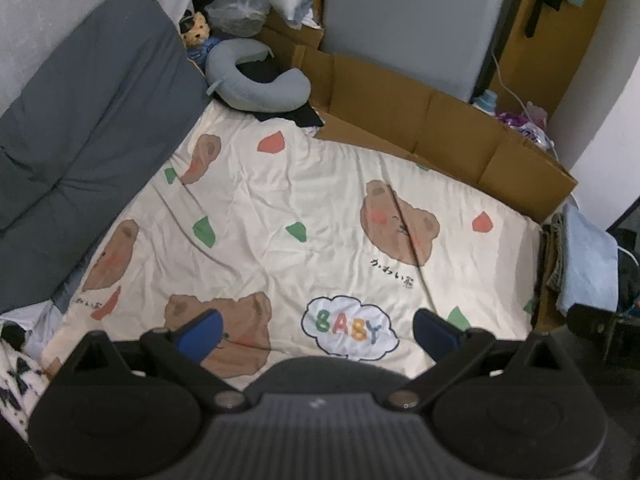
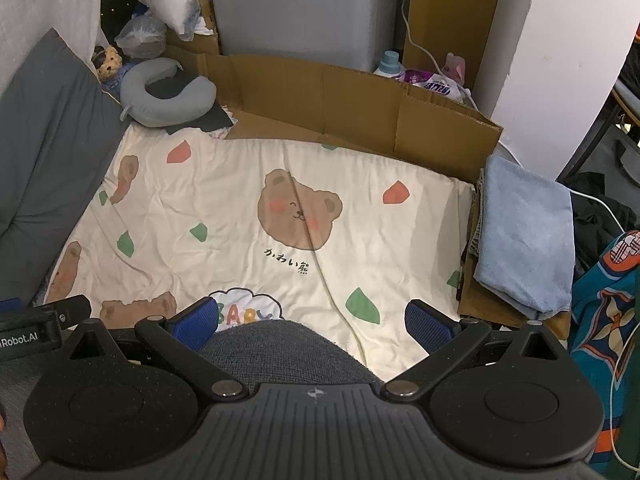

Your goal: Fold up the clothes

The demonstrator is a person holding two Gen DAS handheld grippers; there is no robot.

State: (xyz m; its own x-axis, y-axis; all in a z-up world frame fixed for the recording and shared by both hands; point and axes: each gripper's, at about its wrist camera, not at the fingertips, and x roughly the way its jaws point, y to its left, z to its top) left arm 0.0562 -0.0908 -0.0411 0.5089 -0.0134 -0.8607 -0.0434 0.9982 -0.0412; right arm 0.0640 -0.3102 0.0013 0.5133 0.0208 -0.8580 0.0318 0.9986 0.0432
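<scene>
One grey knee (image 2: 280, 344), right view only

The bear blanket's (image 2: 240, 208) near edge is hidden behind a grey knee (image 2: 280, 352). A black-and-white patterned cloth (image 1: 16, 380) is cut off at the left edge. Labels on the bottle (image 2: 390, 62) are too small to read.

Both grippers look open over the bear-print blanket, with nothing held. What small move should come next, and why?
Probably swing the right gripper toward the folded light blue cloth at the blanket's right edge. Both it and the left gripper are open and empty, no garment lies spread on the blanket, and that stack is the nearest clothing in view.
</scene>
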